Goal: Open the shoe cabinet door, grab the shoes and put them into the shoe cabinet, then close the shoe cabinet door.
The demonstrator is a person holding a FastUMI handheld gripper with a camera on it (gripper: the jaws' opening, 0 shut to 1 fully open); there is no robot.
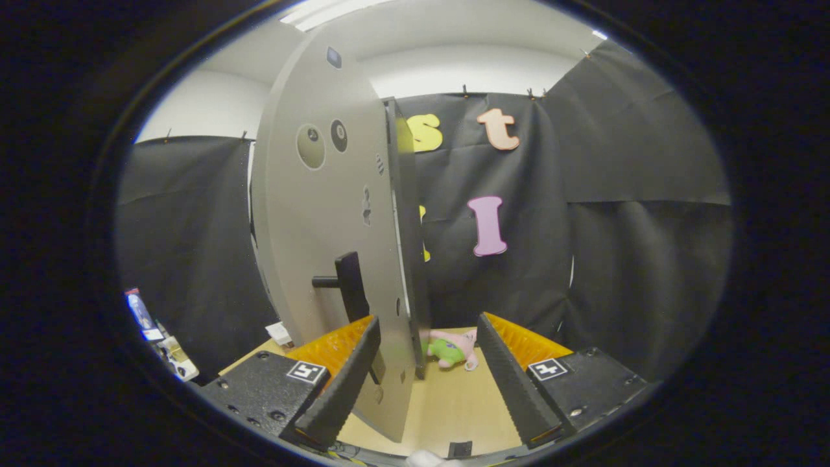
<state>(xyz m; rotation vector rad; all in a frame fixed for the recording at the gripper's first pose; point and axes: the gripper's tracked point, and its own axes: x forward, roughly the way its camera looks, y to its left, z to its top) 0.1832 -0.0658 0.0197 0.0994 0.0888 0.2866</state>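
Note:
The grey shoe cabinet door stands upright just ahead, turned nearly edge-on toward me, with its dark edge facing right. A black handle sticks out of the door's face just above my left finger. My gripper is open, and both fingers are free of the door. The door's lower corner reaches down between the fingers, close to the left one.
A pink and green plush toy lies on the light wooden table beyond the fingers, right of the door's edge. Small packets sit far left, and a small white object lies by the door's foot. Black cloth walls close the booth.

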